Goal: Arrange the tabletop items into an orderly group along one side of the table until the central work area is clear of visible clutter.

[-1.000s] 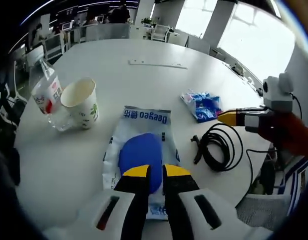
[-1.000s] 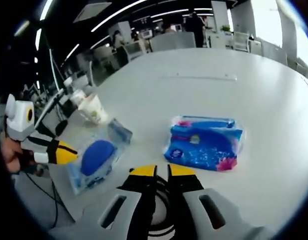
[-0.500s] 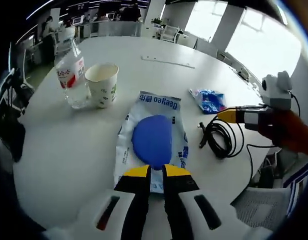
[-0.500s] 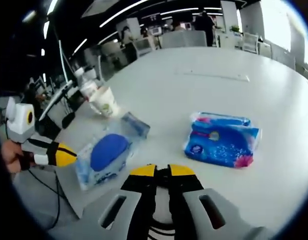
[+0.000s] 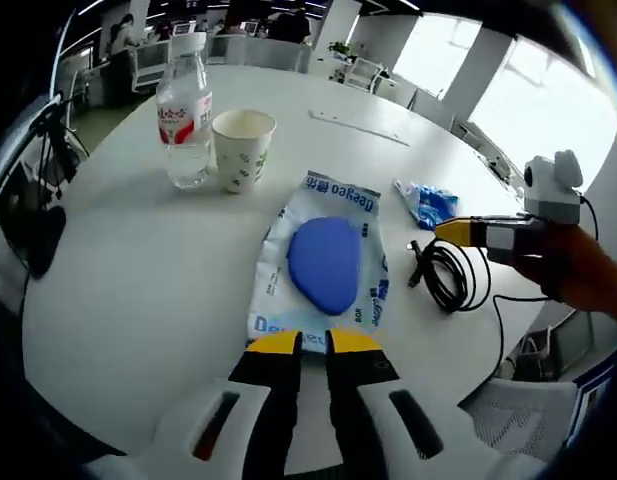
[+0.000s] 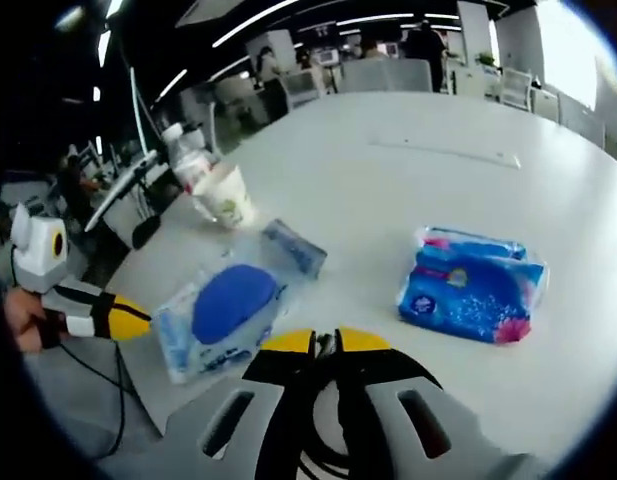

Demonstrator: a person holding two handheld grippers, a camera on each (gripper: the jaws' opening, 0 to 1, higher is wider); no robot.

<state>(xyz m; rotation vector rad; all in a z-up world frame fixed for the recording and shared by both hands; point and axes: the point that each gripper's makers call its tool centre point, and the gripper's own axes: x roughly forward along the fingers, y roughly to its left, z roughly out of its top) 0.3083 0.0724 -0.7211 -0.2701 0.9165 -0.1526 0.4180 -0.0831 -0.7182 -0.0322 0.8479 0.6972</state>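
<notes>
A clear pack of wipes (image 5: pixel 325 265) with a blue oval centre lies flat on the white table (image 5: pixel 138 280), just ahead of my left gripper (image 5: pixel 313 345), whose jaws are shut and hold nothing. Beyond it stand a paper cup (image 5: pixel 240 150) and a water bottle (image 5: pixel 185 125). To the right are a blue tissue pack (image 5: pixel 428 200) and a coiled black cable (image 5: pixel 448 285). My right gripper (image 5: pixel 456 232) hovers over that coil. In the right gripper view its jaws (image 6: pixel 326 343) are shut, with the cable (image 6: pixel 323 455) under them. The wipes (image 6: pixel 228 305), tissue pack (image 6: pixel 473 285) and left gripper (image 6: pixel 128 318) lie ahead.
A thin flat strip (image 5: pixel 358 127) lies on the far part of the table. The table's near edge runs close under both grippers. A hand (image 5: pixel 578 280) holds the right gripper. Office chairs and desks stand beyond the table.
The left gripper view has drawn back, so its tips no longer overlap the wipes pack. The right gripper view has shifted slightly. The items keep their places on the table.
</notes>
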